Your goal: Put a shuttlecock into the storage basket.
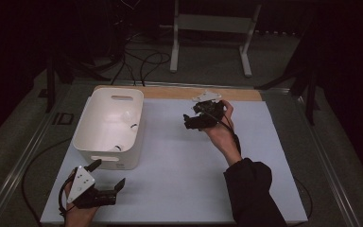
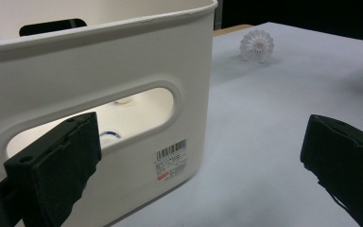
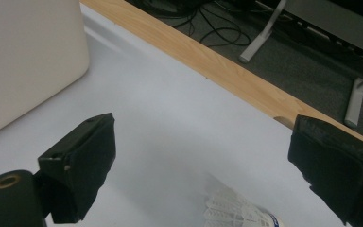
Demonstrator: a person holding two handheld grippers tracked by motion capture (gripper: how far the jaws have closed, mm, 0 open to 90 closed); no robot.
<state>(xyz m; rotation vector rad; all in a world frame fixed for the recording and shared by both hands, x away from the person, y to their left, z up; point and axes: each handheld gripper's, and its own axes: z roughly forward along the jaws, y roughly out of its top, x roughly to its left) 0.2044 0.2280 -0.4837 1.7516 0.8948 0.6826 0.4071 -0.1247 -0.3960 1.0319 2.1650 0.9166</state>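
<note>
While the right gripper (image 3: 203, 179) hovers over the far part of the table (image 1: 179, 165), its jaws stand wide apart with a shuttlecock (image 3: 238, 210) lying on the table between them, untouched; in the left gripper view that shuttlecock (image 2: 256, 46) lies well beyond the bin (image 2: 99, 71); the left gripper (image 2: 198, 165) sits near the table's front edge, jaws wide and holding nothing, one jaw just beside the bin's handle slot; inside the bin (image 1: 111, 120) lie small pale things, too blurred to name.
</note>
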